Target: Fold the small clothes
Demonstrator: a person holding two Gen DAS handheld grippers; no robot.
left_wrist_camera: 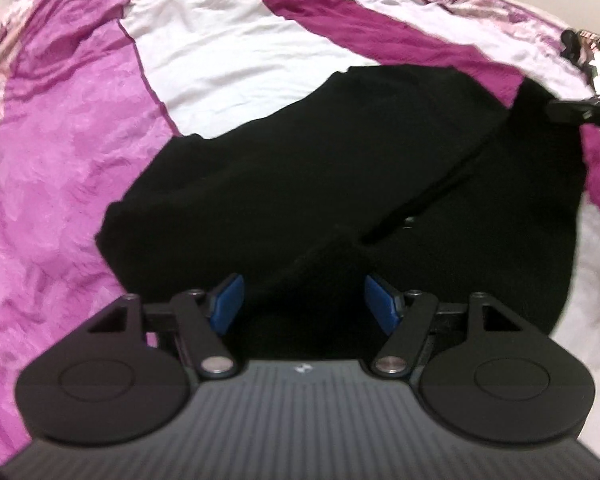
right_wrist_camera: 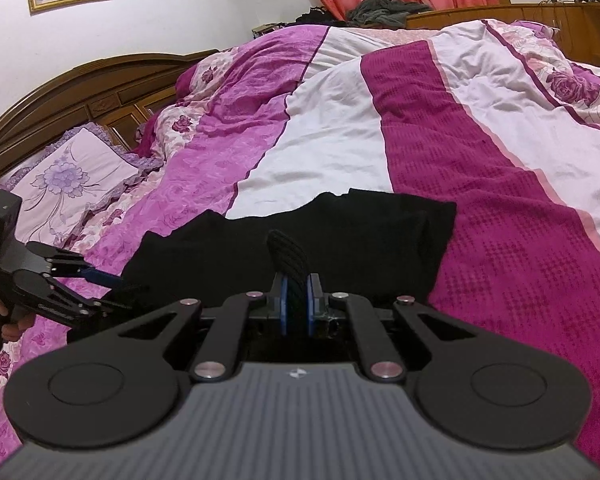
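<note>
A black garment (left_wrist_camera: 300, 184) lies spread on the bed, across the pink, white and magenta stripes of the quilt (left_wrist_camera: 80, 160). The cloth is plain, dark and matte, with hardly any visible detail. In the right wrist view it forms a wide, low shape with a shallow notch in its far edge. The right end is squared off on the magenta stripe, and the left end reaches the pink stripe. In the left wrist view a long straight fold line or seam runs diagonally across it, and one layer lies over another. The near part is bunched slightly.
</note>
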